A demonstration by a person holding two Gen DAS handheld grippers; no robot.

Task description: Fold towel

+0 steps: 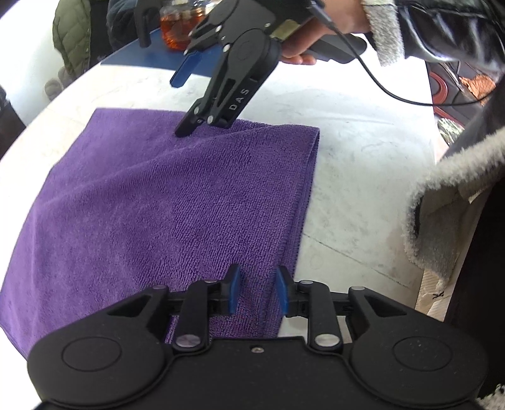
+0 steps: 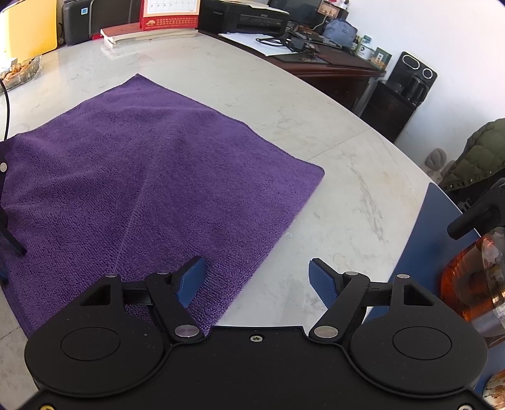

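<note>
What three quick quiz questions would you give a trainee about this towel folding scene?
1. True or false: the purple towel lies on a white table.
2. Whose jaws stand wider apart? A: left gripper. B: right gripper.
3. Fill in: the jar of amber liquid stands on a ___ mat.
Key: 1 true; 2 B; 3 blue.

A purple towel (image 2: 151, 176) of nubby, matt terry cloth lies on a smooth, faintly veined stone-look counter (image 2: 347, 176) with a soft sheen. The left claw (image 1: 258, 291) and right claw (image 2: 256, 282) are matt black plastic with bright metal rivets and ribbed blue pads (image 2: 322, 284). Upper left in the left wrist view, a glossy glass jar (image 1: 176, 28) holds amber liquid.
</note>
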